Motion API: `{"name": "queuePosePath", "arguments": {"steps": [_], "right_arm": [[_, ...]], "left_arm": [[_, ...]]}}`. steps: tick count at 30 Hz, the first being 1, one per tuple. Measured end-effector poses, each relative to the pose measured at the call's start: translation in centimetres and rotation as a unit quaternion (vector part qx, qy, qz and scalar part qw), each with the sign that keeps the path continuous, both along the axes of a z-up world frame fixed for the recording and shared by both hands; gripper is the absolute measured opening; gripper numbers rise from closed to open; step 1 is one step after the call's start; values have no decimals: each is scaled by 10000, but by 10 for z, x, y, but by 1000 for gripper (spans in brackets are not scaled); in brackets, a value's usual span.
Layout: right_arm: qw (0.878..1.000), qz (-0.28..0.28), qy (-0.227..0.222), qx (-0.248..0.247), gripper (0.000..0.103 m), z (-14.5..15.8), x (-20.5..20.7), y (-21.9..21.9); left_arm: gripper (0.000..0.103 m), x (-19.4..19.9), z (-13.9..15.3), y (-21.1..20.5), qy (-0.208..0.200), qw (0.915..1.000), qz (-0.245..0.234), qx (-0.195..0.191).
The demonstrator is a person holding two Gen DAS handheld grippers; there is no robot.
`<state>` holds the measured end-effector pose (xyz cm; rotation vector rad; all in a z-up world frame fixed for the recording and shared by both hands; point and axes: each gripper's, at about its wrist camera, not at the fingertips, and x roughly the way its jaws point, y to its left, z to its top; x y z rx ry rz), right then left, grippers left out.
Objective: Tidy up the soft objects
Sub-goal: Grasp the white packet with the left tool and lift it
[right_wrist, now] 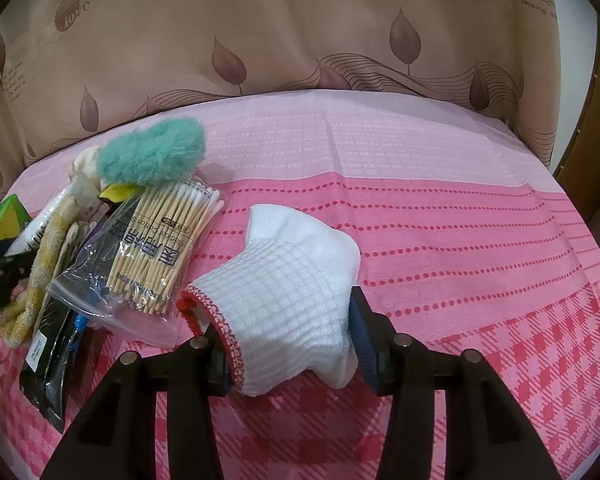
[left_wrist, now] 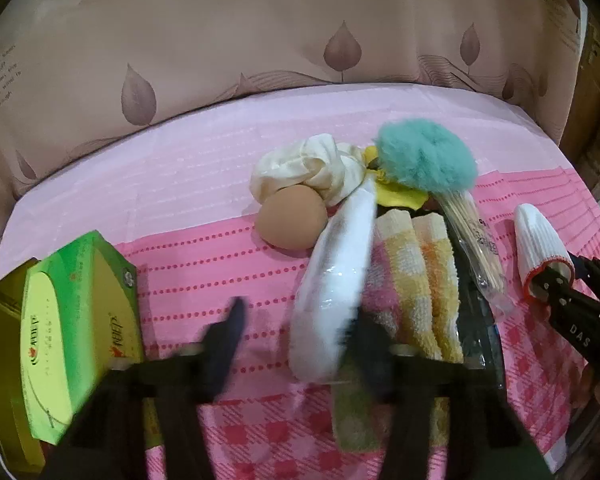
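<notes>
My right gripper (right_wrist: 288,344) is shut on a white knitted glove with a red cuff (right_wrist: 288,276), held just above the pink cloth; it also shows in the left wrist view (left_wrist: 540,244). My left gripper (left_wrist: 296,320) is open, its right finger against a white plastic-wrapped roll (left_wrist: 336,272), which is blurred. Behind lie a yellow checked towel (left_wrist: 416,280), a tan sponge ball (left_wrist: 292,216), a cream cloth (left_wrist: 308,168) and a teal fluffy puff (left_wrist: 424,156).
A green tissue box (left_wrist: 76,320) stands at the left. A bag of cotton swabs (right_wrist: 156,256) and dark packets (right_wrist: 52,364) lie beside the pile. A pink cloth (right_wrist: 440,216) covers the table, with a brown curtain (right_wrist: 300,40) behind.
</notes>
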<state>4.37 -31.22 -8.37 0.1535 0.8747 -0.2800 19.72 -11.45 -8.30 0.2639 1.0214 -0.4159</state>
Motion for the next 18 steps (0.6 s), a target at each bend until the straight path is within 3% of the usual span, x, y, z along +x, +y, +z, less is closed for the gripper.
{"name": "queuePosePath", "arguments": {"steps": [4,18], "right_arm": [[10000,6,11,-10,46,1,1,0],[10000,-6,23,17,47,3,0,-1]], "left_arm": [[21,6,-9,0,197,9998,43,-21],[16,-11,-2,12,82,9997,24,-209]]}}
